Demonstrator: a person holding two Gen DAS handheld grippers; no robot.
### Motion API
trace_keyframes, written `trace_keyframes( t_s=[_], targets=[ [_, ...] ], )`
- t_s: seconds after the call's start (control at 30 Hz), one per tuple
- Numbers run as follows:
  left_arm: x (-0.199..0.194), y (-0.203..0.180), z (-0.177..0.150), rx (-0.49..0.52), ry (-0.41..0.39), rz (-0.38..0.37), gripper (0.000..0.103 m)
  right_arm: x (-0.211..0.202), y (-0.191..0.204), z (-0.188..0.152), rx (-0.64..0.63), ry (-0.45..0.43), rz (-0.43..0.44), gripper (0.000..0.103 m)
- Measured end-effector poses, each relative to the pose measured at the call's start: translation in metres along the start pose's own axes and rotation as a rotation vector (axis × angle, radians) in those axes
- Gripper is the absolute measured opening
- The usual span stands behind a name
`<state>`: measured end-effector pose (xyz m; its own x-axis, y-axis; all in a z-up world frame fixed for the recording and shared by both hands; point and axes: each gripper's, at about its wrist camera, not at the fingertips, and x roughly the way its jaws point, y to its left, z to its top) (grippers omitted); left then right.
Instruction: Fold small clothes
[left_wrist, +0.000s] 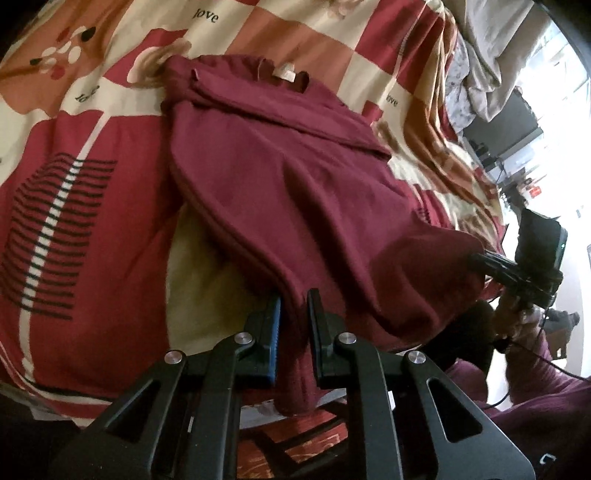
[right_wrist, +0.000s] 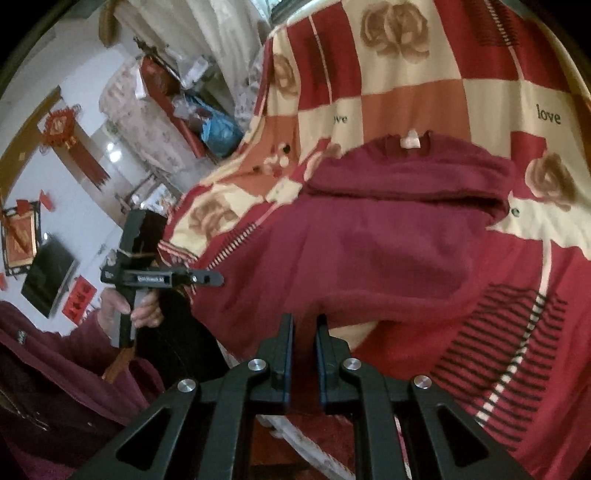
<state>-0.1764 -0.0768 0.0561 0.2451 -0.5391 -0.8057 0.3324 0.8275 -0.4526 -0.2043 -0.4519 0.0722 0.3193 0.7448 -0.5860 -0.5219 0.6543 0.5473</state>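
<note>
Bedspread (left_wrist: 92, 229) fills both views, a checked quilt of red, cream and salmon squares with brown roses and a block of black-and-white stripes; the word "love" is printed on it in several places, read clearly in my right wrist view near the upper right. On it lies the maroon sweater (left_wrist: 295, 177), neck end farthest from me, its upper part folded across and its lower hem lifted toward me. A pale neck label (left_wrist: 286, 74) sits inside the collar, but I cannot read any writing on it.

My left gripper (left_wrist: 294, 306) is clamped on the sweater's lower hem, a fold of cloth running between its fingers and hanging out below them. My right gripper (right_wrist: 305, 325) has its fingers close together with a narrow gap, at the sweater's near edge; whether it pinches cloth I cannot tell from its own view. The left wrist view shows my right gripper from the side, against the sweater's lifted right corner.

Only the right wrist view shows the room: a red knot ornament (right_wrist: 61, 129) on the wall, a dark screen (right_wrist: 50, 280) and a blue bag (right_wrist: 219, 134). It also shows my left hand (right_wrist: 127, 306) around the other gripper's handle, whose small label is too blurred to read.
</note>
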Motion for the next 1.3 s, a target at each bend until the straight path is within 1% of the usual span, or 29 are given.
trace_keyframes(
  t_s=[0.13, 0.23, 0.3, 0.33, 0.37, 0.5, 0.57, 0.6, 0.63, 0.67, 0.7, 0.8, 0.93, 0.97, 1.03, 1.1, 1.13, 1.17, 1.27, 1.3],
  targets=[
    [0.015, 0.002, -0.007, -0.008, 0.039, 0.026, 0.013, 0.010, -0.011, -0.016, 0.053, 0.063, 0.019, 0.009],
    [0.025, 0.003, -0.011, -0.018, 0.061, 0.051, 0.014, 0.020, -0.021, -0.029, 0.107, 0.104, 0.016, 0.010],
    [0.031, 0.005, -0.014, -0.036, 0.076, 0.057, 0.027, 0.026, -0.028, -0.035, 0.138, 0.122, 0.020, 0.010],
    [0.033, 0.006, -0.016, -0.049, 0.083, 0.054, 0.041, 0.028, -0.031, -0.039, 0.154, 0.132, 0.025, 0.012],
    [0.036, 0.008, -0.018, -0.063, 0.089, 0.048, 0.050, 0.030, -0.034, -0.040, 0.166, 0.136, 0.029, 0.013],
    [0.036, 0.012, -0.020, -0.092, 0.088, 0.032, 0.050, 0.036, -0.043, -0.044, 0.219, 0.155, 0.043, 0.025],
    [0.035, 0.012, -0.021, -0.092, 0.087, 0.025, 0.050, 0.036, -0.043, -0.046, 0.209, 0.157, 0.049, 0.025],
    [0.035, 0.010, -0.021, -0.079, 0.093, 0.025, 0.050, 0.036, -0.039, -0.046, 0.184, 0.154, 0.050, 0.025],
    [0.034, 0.009, -0.021, -0.064, 0.094, 0.021, 0.034, 0.035, -0.036, -0.045, 0.166, 0.148, 0.045, 0.023],
    [0.030, 0.010, -0.020, -0.058, 0.090, 0.019, 0.015, 0.034, -0.034, -0.044, 0.156, 0.139, 0.044, 0.019],
    [0.026, 0.010, -0.019, -0.054, 0.080, 0.012, 0.012, 0.031, -0.029, -0.039, 0.141, 0.119, 0.055, 0.012],
    [0.001, 0.007, -0.006, -0.044, 0.015, -0.067, 0.009, 0.018, -0.020, -0.024, 0.096, 0.061, 0.062, 0.010],
    [-0.031, 0.006, 0.023, -0.039, -0.102, -0.118, 0.008, 0.001, -0.019, 0.011, 0.066, -0.054, 0.078, 0.009],
    [-0.035, 0.008, 0.030, -0.041, -0.120, -0.122, 0.008, -0.003, -0.022, 0.025, 0.065, -0.092, 0.074, 0.009],
    [-0.040, 0.010, 0.052, -0.038, -0.175, -0.105, 0.008, -0.004, -0.026, 0.043, 0.065, -0.143, 0.061, 0.009],
    [-0.041, 0.013, 0.071, -0.036, -0.208, -0.094, 0.007, -0.003, -0.035, 0.067, 0.060, -0.199, 0.028, 0.009],
    [-0.038, 0.014, 0.083, -0.034, -0.220, -0.087, 0.007, 0.000, -0.040, 0.077, 0.072, -0.217, 0.027, 0.009],
    [-0.037, 0.017, 0.094, -0.039, -0.231, -0.074, 0.007, 0.002, -0.047, 0.087, 0.085, -0.235, 0.024, 0.008],
    [-0.027, 0.025, 0.130, -0.050, -0.262, -0.050, 0.007, 0.014, -0.068, 0.121, 0.109, -0.268, -0.045, 0.008],
    [-0.025, 0.028, 0.140, -0.056, -0.272, -0.041, 0.007, 0.017, -0.074, 0.128, 0.120, -0.274, -0.055, 0.008]
  ],
)
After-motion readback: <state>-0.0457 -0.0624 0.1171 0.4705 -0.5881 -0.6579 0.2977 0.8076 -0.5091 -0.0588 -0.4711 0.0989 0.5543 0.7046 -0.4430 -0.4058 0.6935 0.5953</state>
